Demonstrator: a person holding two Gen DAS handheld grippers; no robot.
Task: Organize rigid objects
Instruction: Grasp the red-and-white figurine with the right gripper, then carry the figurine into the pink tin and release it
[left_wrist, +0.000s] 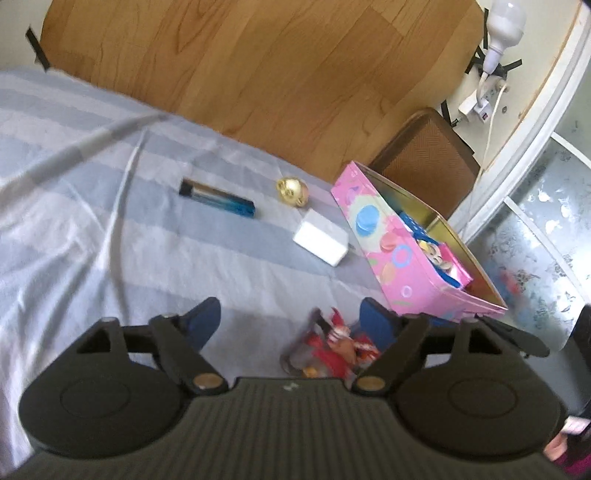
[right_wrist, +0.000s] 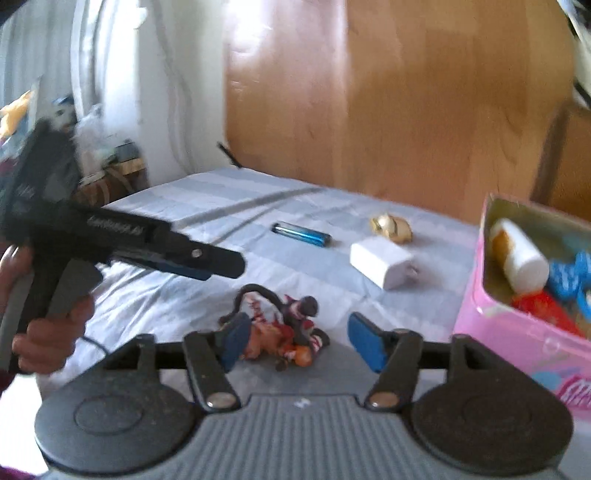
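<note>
A red and orange toy figure (left_wrist: 334, 347) lies on the striped sheet, between my open left gripper's (left_wrist: 291, 319) blue pads, nearer the right one. In the right wrist view the figure (right_wrist: 284, 332) lies between my open right gripper's (right_wrist: 295, 338) pads, touching the left pad. My left gripper (right_wrist: 207, 264) shows from the side, hovering above the sheet. A blue lighter (left_wrist: 218, 198), a gold ball toy (left_wrist: 292, 191) and a white box (left_wrist: 321, 237) lie farther back. A pink tin (left_wrist: 406, 251) at the right holds several items.
The bed sheet (left_wrist: 92, 221) meets a wooden headboard (left_wrist: 258, 62) at the back. A brown chair (left_wrist: 424, 158) and a wall socket with a bulb (left_wrist: 495, 48) stand behind the tin. In the tin a white bottle (right_wrist: 521, 254) and a blue toy (right_wrist: 572, 280) show.
</note>
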